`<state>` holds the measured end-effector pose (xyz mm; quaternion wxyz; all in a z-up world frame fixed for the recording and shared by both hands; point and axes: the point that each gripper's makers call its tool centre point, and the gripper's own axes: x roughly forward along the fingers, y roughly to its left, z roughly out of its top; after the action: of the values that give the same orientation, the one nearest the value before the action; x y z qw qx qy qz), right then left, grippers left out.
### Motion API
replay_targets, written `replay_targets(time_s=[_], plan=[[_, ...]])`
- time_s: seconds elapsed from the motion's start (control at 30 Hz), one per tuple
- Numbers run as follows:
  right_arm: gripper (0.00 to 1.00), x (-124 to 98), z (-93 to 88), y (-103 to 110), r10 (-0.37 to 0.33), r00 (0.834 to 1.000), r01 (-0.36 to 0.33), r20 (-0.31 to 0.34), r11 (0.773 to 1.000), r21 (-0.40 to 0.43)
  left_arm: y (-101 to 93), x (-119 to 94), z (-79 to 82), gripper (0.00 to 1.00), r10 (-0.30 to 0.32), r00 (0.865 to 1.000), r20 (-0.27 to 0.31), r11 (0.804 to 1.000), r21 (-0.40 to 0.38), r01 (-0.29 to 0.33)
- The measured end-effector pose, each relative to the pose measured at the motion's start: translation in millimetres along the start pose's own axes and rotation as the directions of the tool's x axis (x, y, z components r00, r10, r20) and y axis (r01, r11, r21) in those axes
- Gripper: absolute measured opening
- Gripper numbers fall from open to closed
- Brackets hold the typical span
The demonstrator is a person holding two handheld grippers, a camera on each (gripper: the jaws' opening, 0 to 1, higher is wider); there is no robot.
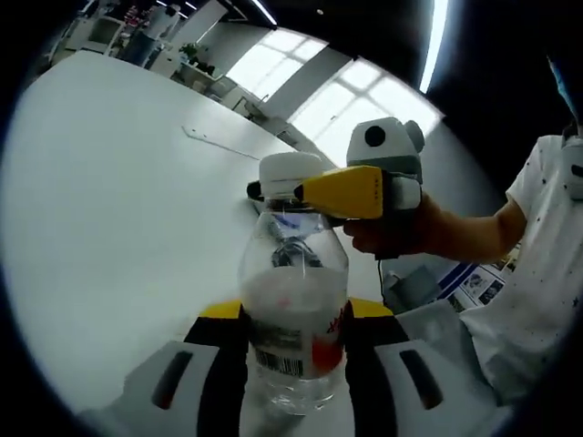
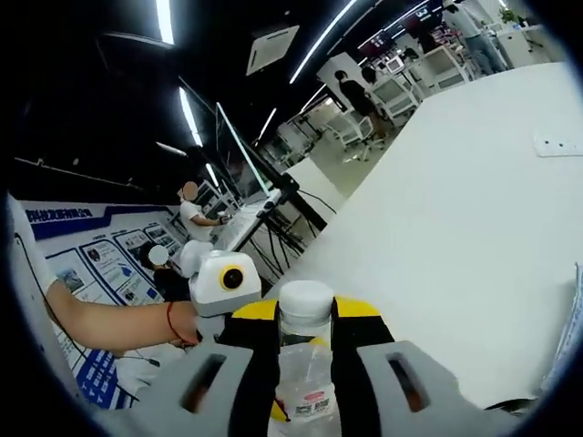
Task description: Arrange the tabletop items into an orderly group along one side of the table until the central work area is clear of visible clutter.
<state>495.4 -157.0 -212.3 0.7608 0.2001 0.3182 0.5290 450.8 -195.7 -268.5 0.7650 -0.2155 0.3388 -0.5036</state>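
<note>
A clear plastic bottle [image 1: 293,309] with a white cap [image 1: 287,171] stands upright between the jaws of my left gripper [image 1: 296,314], which is shut on its body at the label. My right gripper [image 1: 281,188] reaches in from the right, its yellow jaw lying against the side of the cap. In the right gripper view the cap [image 2: 305,299] sits tight between the jaws of my right gripper [image 2: 305,314], with the bottle [image 2: 306,387] below. A hand [image 2: 182,323] at the left holds the left gripper.
The white table [image 1: 109,209] stretches away to the left, with a flat white strip [image 1: 219,142] lying on it. A sheet edge [image 2: 570,328] shows at the right. A person in a white shirt [image 1: 537,273] stands close on the right. Desks and people fill the background.
</note>
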Motion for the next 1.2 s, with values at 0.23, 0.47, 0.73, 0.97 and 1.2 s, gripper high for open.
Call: replay_targets(time_s=[0.23, 0.47, 0.73, 0.97, 1.2], plan=[[0.18, -10, 22.5, 6, -0.002, 0.998, 0.007, 0.066, 0.998, -0.062, -6.0, 1, 23.1, 0.40, -0.004, 1.000, 0.018, 0.997, 0.072, 0.002], [0.18, -22, 44.9, 9, -0.020, 0.993, 0.041, 0.118, 0.982, -0.184, -8.4, 11, 45.1, 0.40, -0.018, 1.000, 0.018, 0.987, 0.160, 0.015], [0.18, -35, 67.6, 5, -0.042, 0.986, 0.088, 0.164, 0.955, -0.282, -8.4, 27, 72.7, 0.40, -0.039, 0.999, 0.034, 0.967, 0.254, 0.029], [0.18, -41, 81.0, 2, -0.057, 0.980, 0.127, 0.193, 0.918, -0.375, -5.9, 35, 88.8, 0.40, -0.050, 0.998, 0.033, 0.939, 0.342, 0.036], [0.19, -45, 90.9, 4, -0.048, 0.969, 0.164, 0.243, 0.858, -0.486, -3.4, 41, 100.8, 0.40, -0.055, 0.998, 0.039, 0.904, 0.427, 0.034]])
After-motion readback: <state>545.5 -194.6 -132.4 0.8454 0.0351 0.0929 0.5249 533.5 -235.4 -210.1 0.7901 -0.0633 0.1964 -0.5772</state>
